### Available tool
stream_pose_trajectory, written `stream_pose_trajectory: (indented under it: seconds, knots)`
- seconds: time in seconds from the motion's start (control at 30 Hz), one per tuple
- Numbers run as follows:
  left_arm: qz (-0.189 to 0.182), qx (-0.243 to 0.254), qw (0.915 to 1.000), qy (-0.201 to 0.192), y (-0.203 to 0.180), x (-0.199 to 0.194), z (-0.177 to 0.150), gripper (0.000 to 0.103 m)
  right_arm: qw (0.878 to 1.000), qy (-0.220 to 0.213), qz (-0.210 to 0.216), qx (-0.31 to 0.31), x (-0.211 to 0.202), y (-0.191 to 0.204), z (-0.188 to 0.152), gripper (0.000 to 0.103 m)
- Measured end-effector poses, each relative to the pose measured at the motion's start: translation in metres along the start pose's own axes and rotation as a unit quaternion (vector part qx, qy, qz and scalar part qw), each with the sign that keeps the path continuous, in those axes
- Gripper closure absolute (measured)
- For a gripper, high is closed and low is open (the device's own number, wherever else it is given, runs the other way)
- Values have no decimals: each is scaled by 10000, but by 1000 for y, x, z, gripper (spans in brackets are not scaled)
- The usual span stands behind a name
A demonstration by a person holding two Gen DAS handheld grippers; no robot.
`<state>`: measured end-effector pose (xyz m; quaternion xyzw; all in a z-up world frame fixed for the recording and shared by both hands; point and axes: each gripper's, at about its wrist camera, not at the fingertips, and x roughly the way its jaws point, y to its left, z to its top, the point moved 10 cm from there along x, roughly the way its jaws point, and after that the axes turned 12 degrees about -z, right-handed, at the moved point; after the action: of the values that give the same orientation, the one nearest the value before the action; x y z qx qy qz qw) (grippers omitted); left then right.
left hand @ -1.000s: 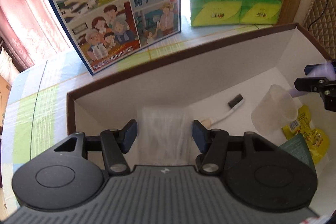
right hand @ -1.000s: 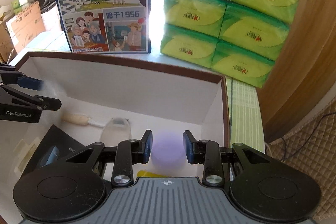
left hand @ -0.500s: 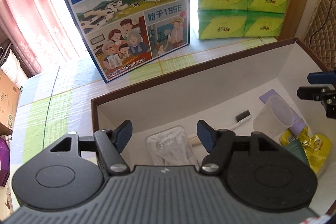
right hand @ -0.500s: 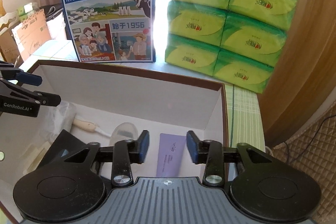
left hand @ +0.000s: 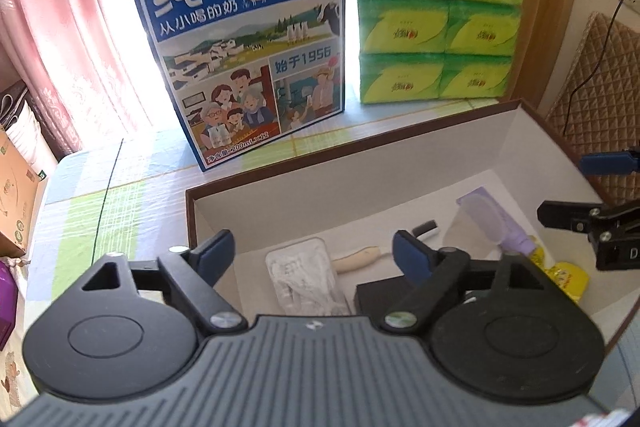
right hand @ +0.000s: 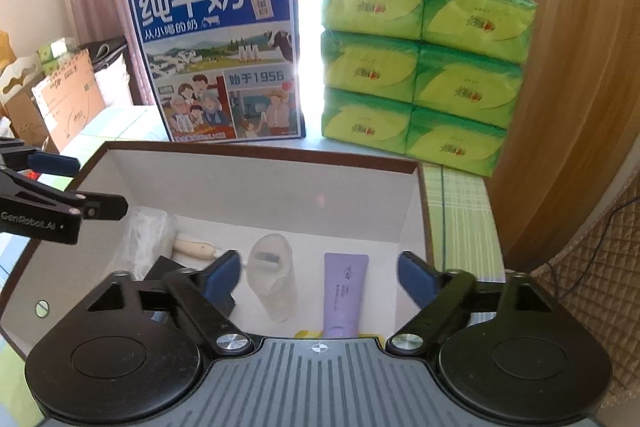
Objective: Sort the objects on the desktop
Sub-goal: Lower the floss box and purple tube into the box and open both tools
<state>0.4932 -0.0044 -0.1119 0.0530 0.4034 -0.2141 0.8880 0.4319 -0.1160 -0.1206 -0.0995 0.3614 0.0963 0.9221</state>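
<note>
A brown-rimmed white box (left hand: pixel 360 155) (right hand: pixel 260 151) holds the sorted things. Inside lie a clear plastic packet (left hand: pixel 304 279) (right hand: pixel 148 235), a toothbrush with a cream handle (left hand: pixel 360 259) (right hand: pixel 196 249), a clear plastic cup (left hand: pixel 476 227) (right hand: pixel 272 279) on its side, a purple tube (left hand: pixel 508 227) (right hand: pixel 344 295), a yellow sachet (left hand: pixel 564 277) and a dark flat item (left hand: pixel 376 301) (right hand: pixel 164 267). My left gripper (left hand: pixel 314 251) hangs open above the packet, holding nothing. My right gripper (right hand: pixel 320 269) is open above the tube and cup, holding nothing.
A blue milk carton box (left hand: pixel 244 55) (right hand: pixel 220 63) and a stack of green tissue packs (left hand: pixel 436 27) (right hand: pixel 420 67) stand behind the box on a checked tablecloth (left hand: pixel 100 211). Pink curtains (left hand: pixel 52 19) hang at the left. A wooden panel (right hand: pixel 560 67) is at the right.
Both grippers let go of their loads, opened wide and rose. The clear packet left the left gripper and the purple tube left the right one; both now lie in the box.
</note>
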Motion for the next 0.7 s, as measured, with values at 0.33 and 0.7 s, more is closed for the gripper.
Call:
stream_pose_trajectory:
  seconds: [0.33, 0.7]
  knots:
    - [-37, -2, 9986, -532, -22, -62, -6, 3, 9987, -288, 89, 399, -53, -2, -9, 2]
    - [-71, -337, 9962, -798, -27, -126, -47, 1, 9967, -380, 94, 708, -108, 3, -39, 2]
